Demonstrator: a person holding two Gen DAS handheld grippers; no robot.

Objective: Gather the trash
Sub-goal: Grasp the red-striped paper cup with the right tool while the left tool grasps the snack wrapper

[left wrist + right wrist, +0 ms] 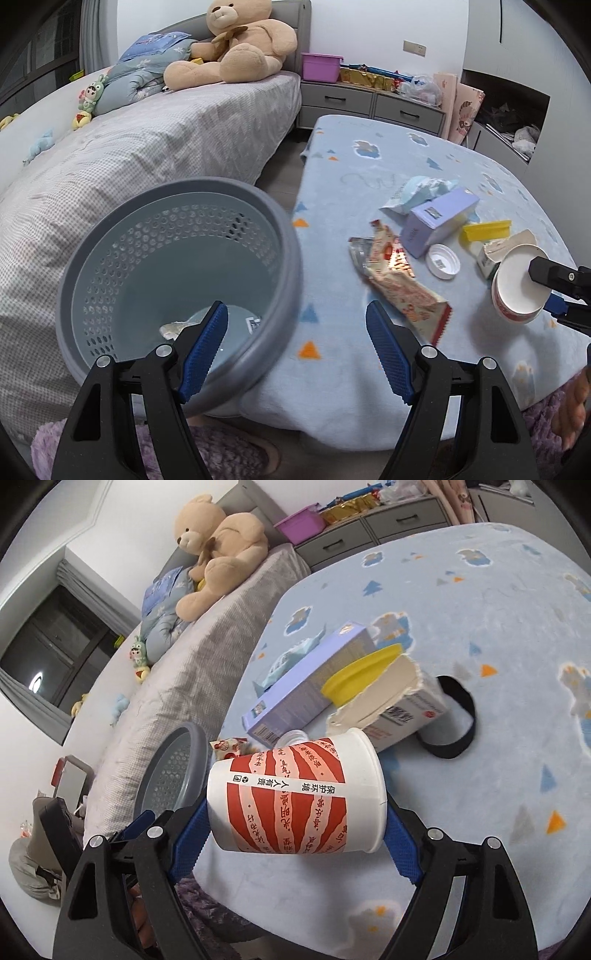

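My right gripper [295,830] is shut on a red-and-white paper cup [295,794], held sideways above the table's near edge; the cup also shows in the left wrist view [517,291]. My left gripper [295,350] is open and empty, hovering over the rim of the grey perforated trash basket [288,236], which holds a scrap of trash [173,328]. On the blue blanket-covered table [369,387] lie a snack wrapper [399,280], a purple box [439,218], a white cap [442,261], a yellow clip [487,229], a torn carton [399,705] and a blue packet [417,192].
A bed [147,147] with a teddy bear [236,44] stands left of the basket. Grey drawers [369,103] with a purple bin [320,66] stand at the back. A black ring [454,716] lies on the table beyond the carton.
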